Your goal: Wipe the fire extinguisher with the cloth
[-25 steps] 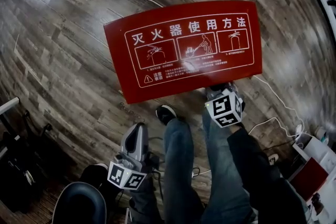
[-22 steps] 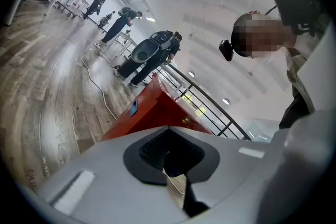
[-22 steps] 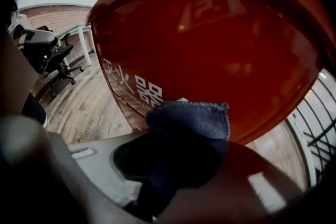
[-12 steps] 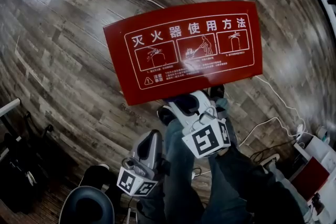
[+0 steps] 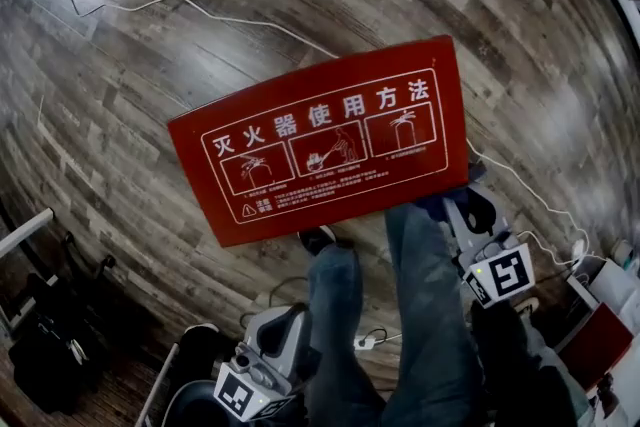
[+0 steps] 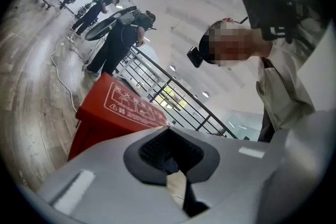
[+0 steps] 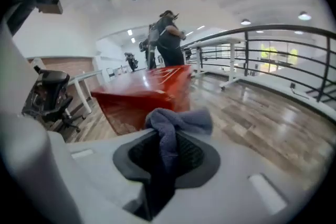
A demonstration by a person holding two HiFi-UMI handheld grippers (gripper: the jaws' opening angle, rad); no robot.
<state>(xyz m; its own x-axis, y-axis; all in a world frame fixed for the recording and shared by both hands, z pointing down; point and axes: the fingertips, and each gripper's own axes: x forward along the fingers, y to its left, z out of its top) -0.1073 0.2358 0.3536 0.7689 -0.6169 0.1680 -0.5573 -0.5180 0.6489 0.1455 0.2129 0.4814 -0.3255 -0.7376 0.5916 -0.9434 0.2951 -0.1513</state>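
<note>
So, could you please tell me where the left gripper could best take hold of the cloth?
Probably the loose fold of the cloth bulging beyond the tips of the right gripper. It is the only free part; the rest is pinched between those jaws. Come from the front, jaws across the fold.

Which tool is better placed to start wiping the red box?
Right. The right tool grips the cloth and sits beside the box's near edge in the head view. The left tool holds nothing and hangs lower, farther from the box.
</note>
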